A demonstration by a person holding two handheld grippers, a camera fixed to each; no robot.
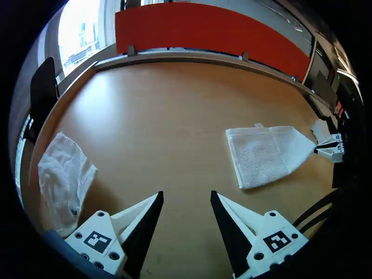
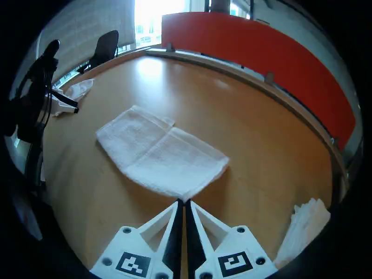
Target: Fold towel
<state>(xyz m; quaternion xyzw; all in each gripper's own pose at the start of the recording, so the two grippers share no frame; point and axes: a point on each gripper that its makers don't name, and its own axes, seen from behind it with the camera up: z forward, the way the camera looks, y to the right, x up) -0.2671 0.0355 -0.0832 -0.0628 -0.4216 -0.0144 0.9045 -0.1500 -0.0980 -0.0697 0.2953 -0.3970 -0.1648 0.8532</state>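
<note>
A white towel (image 1: 265, 156) lies folded on the wooden table (image 1: 162, 121), at the right of the left gripper view. In the right gripper view the towel (image 2: 158, 156) spreads out just ahead of my right gripper (image 2: 183, 204). That gripper is shut on the towel's near corner, which is lifted off the table and drawn to a point. The left gripper view shows the same right gripper (image 1: 325, 148) pinching that corner at the far right. My left gripper (image 1: 186, 197) hangs open over bare table, well left of the towel, with nothing between its fingers.
A crumpled white cloth (image 1: 65, 176) lies near the table's left edge. A stack of white cloths (image 2: 304, 228) sits at the right gripper's right. A red partition (image 1: 209, 28) runs along the table's far edge, and a dark chair (image 1: 44, 88) stands beyond the left edge.
</note>
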